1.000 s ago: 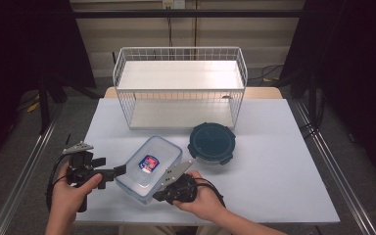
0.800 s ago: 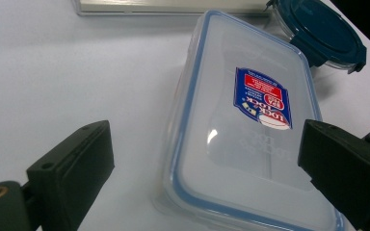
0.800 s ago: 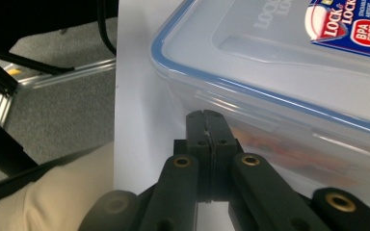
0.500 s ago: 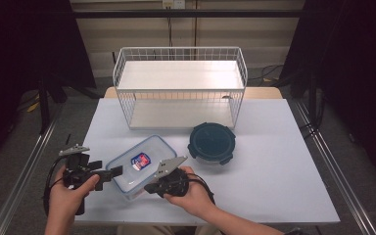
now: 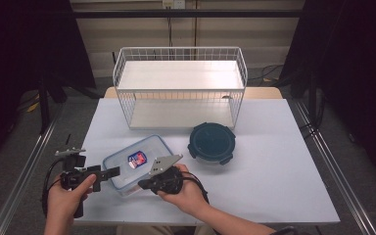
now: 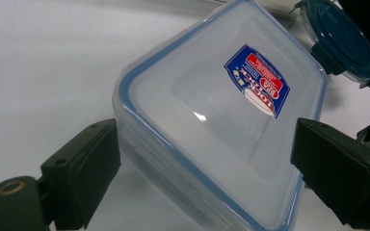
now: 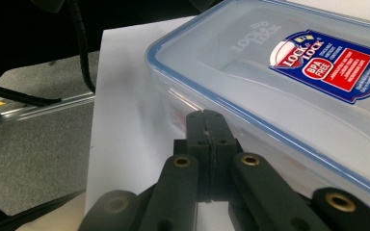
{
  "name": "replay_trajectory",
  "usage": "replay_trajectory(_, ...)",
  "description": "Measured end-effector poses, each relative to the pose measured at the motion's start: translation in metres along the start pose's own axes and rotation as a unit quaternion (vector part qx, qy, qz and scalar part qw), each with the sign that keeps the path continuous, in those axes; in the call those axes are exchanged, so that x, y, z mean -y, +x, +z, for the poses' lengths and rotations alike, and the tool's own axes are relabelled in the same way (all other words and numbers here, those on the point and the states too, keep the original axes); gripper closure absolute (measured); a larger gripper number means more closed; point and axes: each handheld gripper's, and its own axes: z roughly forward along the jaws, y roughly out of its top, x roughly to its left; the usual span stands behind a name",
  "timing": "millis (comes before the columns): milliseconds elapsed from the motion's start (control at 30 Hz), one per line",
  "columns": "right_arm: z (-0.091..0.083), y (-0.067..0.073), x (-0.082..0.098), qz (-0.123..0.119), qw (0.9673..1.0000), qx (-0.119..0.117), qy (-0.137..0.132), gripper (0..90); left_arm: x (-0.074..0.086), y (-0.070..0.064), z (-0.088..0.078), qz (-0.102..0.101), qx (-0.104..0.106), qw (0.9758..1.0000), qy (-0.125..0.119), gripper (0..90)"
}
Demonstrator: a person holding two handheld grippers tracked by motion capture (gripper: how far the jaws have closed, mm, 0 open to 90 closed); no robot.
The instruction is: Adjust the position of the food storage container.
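White counter (image 5: pixel 274 161) under a dark room carries everything. Nearest the person, at about seven o'clock on the counter, the left gripper (image 5: pixel 108 172) points toward three o'clock with its jaws spread wide; they have just been closing a little. In the left gripper view the clear rectangular container (image 6: pixel 212 125), with its blue-rimmed lid and red-and-blue label, lies between those jaws; one jaw stands close to a corner of it, and whether it touches I cannot tell. At six o'clock the right gripper (image 5: pixel 144 184) points toward nine o'clock at the container's near side; in the right gripper view its jaws are pressed together with nothing between them, the tips right at the container's wall. Farther back, toward one o'clock from the container and apart from it, lies the round dark teal lid (image 5: pixel 211 142). At twelve o'clock, along the far edge, stands the white wire basket (image 5: pixel 181 83).
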Motion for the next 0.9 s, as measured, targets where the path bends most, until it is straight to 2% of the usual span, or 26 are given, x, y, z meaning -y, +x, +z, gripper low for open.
replay_trajectory(100,0.002,-0.002,0.0,-0.004,0.9999,-0.01,-0.004,90.0,0.002,0.003,0.002,-0.026,0.003,0.9996,-0.001,11.4)
replay_trajectory(133,0.001,-0.003,0.001,-0.001,0.9999,-0.01,-0.006,88.9,0.002,0.005,0.002,-0.024,0.005,0.9997,0.009,11.6)
replay_trajectory(200,-0.004,-0.005,0.006,0.006,1.0,-0.004,-0.005,83.9,0.003,0.005,0.003,-0.036,0.006,0.9993,0.006,13.3)
replay_trajectory(300,-0.01,-0.008,0.011,0.015,0.9999,0.0,-0.001,82.7,0.004,0.007,0.003,-0.042,0.009,0.999,0.008,15.4)
replay_trajectory(400,-0.022,-0.012,0.016,0.028,0.9995,0.014,-0.003,78.5,0.005,0.007,0.004,-0.059,0.011,0.9982,-0.003,16.6)
replay_trajectory(533,-0.038,-0.016,0.021,0.034,0.9991,0.025,-0.004,71.8,0.006,0.008,0.005,-0.059,0.013,0.9981,0.002,19.8)
replay_trajectory(633,-0.049,-0.018,0.026,0.04,0.9984,0.039,-0.004,64.1,0.007,0.01,0.006,-0.071,0.015,0.9974,0.001,22.4)
replay_trajectory(767,-0.061,-0.023,0.031,0.045,0.9975,0.054,-0.009,58.3,0.01,0.012,0.009,-0.086,0.018,0.9962,0.0,24.3)
replay_trajectory(800,-0.064,-0.025,0.033,0.054,0.9968,0.058,-0.013,56.1,0.011,0.013,0.01,-0.087,0.018,0.996,0.006,24.5)
replay_trajectory(867,-0.067,-0.027,0.035,0.059,0.9961,0.063,-0.015,54.6,0.012,0.013,0.012,-0.09,0.024,0.9956,0.011,26.0)
replay_trajectory(900,-0.067,-0.028,0.035,0.06,0.9959,0.065,-0.017,53.7,0.013,0.012,0.014,-0.097,0.035,0.9946,0.011,26.6)
